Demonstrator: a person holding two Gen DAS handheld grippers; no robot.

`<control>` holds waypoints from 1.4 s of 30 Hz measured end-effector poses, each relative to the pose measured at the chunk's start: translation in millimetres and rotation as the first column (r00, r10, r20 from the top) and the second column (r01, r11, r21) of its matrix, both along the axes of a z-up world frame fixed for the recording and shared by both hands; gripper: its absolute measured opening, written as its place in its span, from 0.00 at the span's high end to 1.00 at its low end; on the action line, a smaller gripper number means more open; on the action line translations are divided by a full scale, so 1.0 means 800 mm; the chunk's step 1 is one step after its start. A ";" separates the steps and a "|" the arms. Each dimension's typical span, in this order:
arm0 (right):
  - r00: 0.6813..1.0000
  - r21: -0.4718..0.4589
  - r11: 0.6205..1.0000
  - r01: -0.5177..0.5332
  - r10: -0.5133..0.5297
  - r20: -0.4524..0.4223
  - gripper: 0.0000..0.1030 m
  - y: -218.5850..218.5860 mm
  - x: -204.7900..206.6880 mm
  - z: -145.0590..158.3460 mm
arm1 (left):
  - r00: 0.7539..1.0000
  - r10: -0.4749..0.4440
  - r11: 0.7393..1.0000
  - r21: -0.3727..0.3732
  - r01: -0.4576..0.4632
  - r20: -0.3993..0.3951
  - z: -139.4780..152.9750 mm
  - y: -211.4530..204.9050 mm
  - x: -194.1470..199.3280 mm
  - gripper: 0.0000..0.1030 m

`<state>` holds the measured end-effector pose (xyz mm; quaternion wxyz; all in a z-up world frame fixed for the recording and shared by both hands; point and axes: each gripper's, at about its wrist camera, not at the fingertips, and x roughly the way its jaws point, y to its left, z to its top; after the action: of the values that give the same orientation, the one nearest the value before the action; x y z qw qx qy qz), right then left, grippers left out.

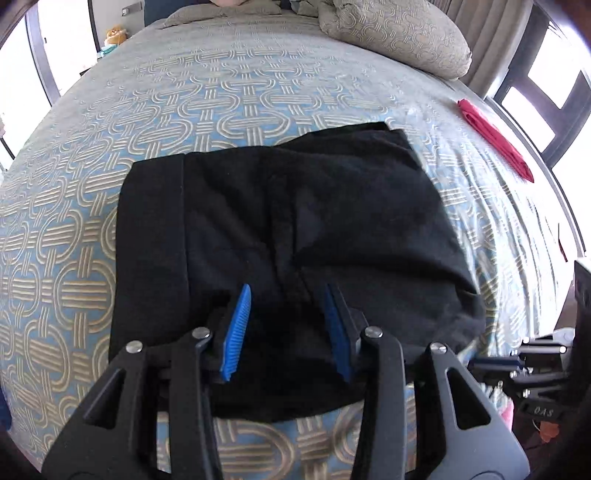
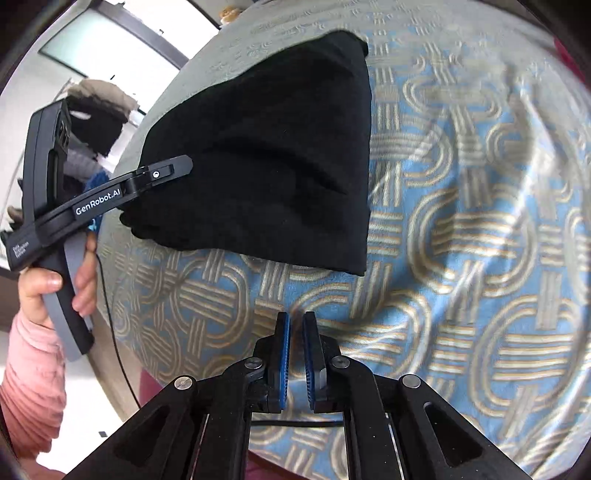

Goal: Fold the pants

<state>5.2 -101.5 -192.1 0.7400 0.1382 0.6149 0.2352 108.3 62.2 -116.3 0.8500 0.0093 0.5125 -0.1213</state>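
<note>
The black pants [image 1: 280,236] lie folded into a compact block on the bed [image 1: 221,99], near its front edge, on a blue cover patterned with tan interlocking loops. The left gripper [image 1: 286,295] sits right over the near part of that block, its blue-padded fingers [image 1: 236,325] spread wide with dark cloth showing between them; whether the tips press the fabric or just hover above it is hard to tell. From the right wrist view, the left gripper [image 2: 186,162] reaches in from the side, its tip against the edge of the pants [image 2: 273,158], and the left hand [image 2: 55,288] wraps its grey handle, a pink sleeve [image 2: 29,369] below it. The right gripper [image 2: 294,317] is off the cloth, over bare bedcover beside the pants, its fingers [image 2: 282,354] drawn in to a narrow slit with nothing between them. The fold looks tidy: one straight edge runs along the right side in that view, with soft ridges across the top layer. Far up the bed, a pillow [image 1: 399,33] in the same pattern sits at the head, and a red cloth [image 1: 495,136] lies by the far side edge, well apart from the pants. Bright windows frame both sides.
</note>
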 end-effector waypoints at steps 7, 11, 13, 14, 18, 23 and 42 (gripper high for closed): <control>0.990 0.042 0.996 0.082 -0.086 0.108 0.90 -0.016 0.034 0.040 | 0.999 -0.047 0.994 -0.099 0.044 -0.021 -0.007 -0.017 -0.037 0.50; 0.998 -0.050 0.998 0.049 -0.047 0.033 0.90 -0.005 0.040 0.000 | 0.999 -0.048 0.995 -0.090 0.049 0.006 -0.017 -0.016 -0.046 0.50; 0.999 -0.073 0.997 0.000 0.003 0.048 0.90 -0.007 0.038 0.016 | 0.999 -0.049 0.995 -0.090 0.048 -0.003 -0.013 -0.015 -0.045 0.50; 0.997 -0.077 0.997 -0.006 0.011 0.070 0.89 -0.012 0.037 0.028 | 0.999 -0.042 0.994 -0.101 0.041 -0.010 -0.013 -0.013 -0.043 0.50; 0.986 -0.079 0.994 0.075 -0.062 0.155 0.66 -0.035 0.074 0.064 | 0.999 -0.001 0.980 -0.200 -0.010 -0.054 -0.007 -0.012 -0.044 0.50; 0.990 -0.031 0.993 0.113 -0.110 0.092 0.45 -0.048 0.174 0.068 | 0.996 -0.051 0.958 -0.285 0.030 -0.067 -0.007 -0.038 -0.054 0.49; 0.954 -0.033 0.953 0.300 -0.301 -0.014 0.81 -0.038 0.325 0.016 | 0.996 -0.040 0.937 -0.348 0.009 -0.082 -0.036 -0.025 -0.051 0.49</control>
<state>265.3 -132.0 -179.2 0.7632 0.2210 0.5973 0.1092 67.8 42.1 -144.7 0.8134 -0.1400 0.5197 -0.2207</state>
